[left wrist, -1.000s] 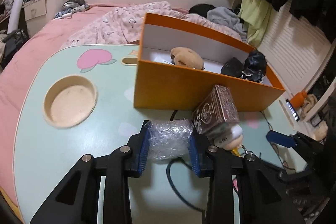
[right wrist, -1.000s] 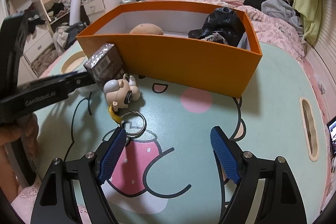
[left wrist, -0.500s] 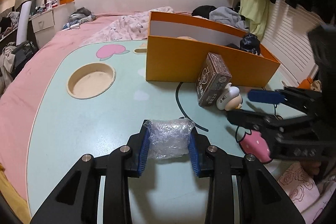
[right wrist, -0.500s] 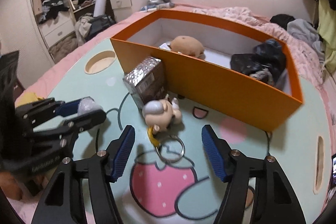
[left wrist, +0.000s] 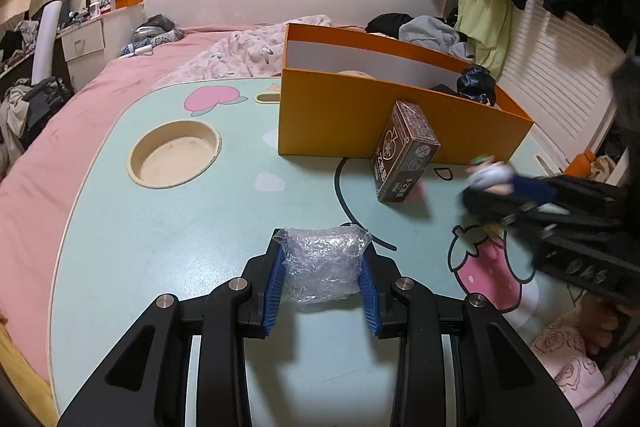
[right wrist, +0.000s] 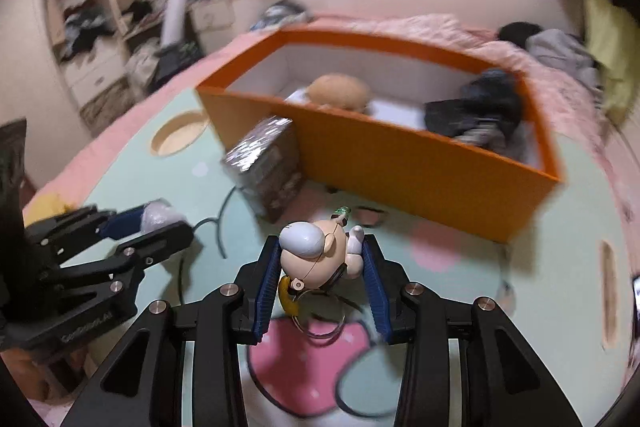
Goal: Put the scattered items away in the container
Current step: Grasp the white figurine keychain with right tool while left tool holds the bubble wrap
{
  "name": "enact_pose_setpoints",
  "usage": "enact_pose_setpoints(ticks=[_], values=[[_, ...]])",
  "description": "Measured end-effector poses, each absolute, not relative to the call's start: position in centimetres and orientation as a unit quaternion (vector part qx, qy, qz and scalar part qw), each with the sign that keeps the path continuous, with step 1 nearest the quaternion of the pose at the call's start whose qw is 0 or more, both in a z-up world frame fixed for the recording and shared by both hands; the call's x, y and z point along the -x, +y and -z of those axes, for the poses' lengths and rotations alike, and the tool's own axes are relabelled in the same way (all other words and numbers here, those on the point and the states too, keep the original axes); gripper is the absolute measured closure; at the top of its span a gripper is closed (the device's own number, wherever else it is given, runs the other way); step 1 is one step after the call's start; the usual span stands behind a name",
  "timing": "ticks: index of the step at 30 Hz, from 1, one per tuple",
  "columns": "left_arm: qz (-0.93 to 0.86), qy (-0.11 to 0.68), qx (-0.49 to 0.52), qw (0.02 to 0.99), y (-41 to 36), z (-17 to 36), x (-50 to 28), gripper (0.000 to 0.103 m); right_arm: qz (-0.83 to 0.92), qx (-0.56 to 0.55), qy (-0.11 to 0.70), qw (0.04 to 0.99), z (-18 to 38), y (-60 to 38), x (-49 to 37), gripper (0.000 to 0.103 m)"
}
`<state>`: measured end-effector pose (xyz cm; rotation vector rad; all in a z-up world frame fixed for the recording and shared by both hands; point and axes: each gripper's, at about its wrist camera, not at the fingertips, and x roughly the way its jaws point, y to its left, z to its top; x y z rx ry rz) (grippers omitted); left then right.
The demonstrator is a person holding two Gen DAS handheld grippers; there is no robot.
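A wad of bubble wrap (left wrist: 322, 267) is gripped between the blue pads of the left tool (left wrist: 322, 281), which is held over the near part of the worktop (left wrist: 160, 235). A small figure (right wrist: 316, 255) with a key ring (right wrist: 320, 323) is clamped between the pads of the right tool (right wrist: 320, 283); whether the figure is lifted off the worktop cannot be told.

The orange box (right wrist: 400, 163) stands on the far part of the worktop. Inside it, on its white floor, a tan rounded item (right wrist: 340, 93) is seen near the left end and a dark crumpled item (right wrist: 480, 111) near the right end, well apart from each other. The right-wrist view is blurred, so finer detail of these contents is not readable.

A brown patterned carton (left wrist: 404, 153) stands tilted on the worktop, outside the box, leaning against its front wall. A round recess (left wrist: 174, 153) is sunk into the worktop to the left of the box.
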<state>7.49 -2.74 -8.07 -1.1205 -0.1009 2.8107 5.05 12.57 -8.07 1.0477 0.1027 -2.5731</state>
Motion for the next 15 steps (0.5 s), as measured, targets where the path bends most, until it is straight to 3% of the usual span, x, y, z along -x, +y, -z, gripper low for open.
enact_pose_setpoints(ticks=[9,15], values=[[-0.928,0.015,0.358,0.099,1.4,6.6,-7.5,0.068,0.917,-0.369,0.011,0.154,8.0,14.2,-5.3,0.064],[-0.921,0.000,0.377,0.099,1.1,7.8,-7.2,0.068,0.917,-0.369,0.018,0.149,8.2,14.2,-5.5,0.064]])
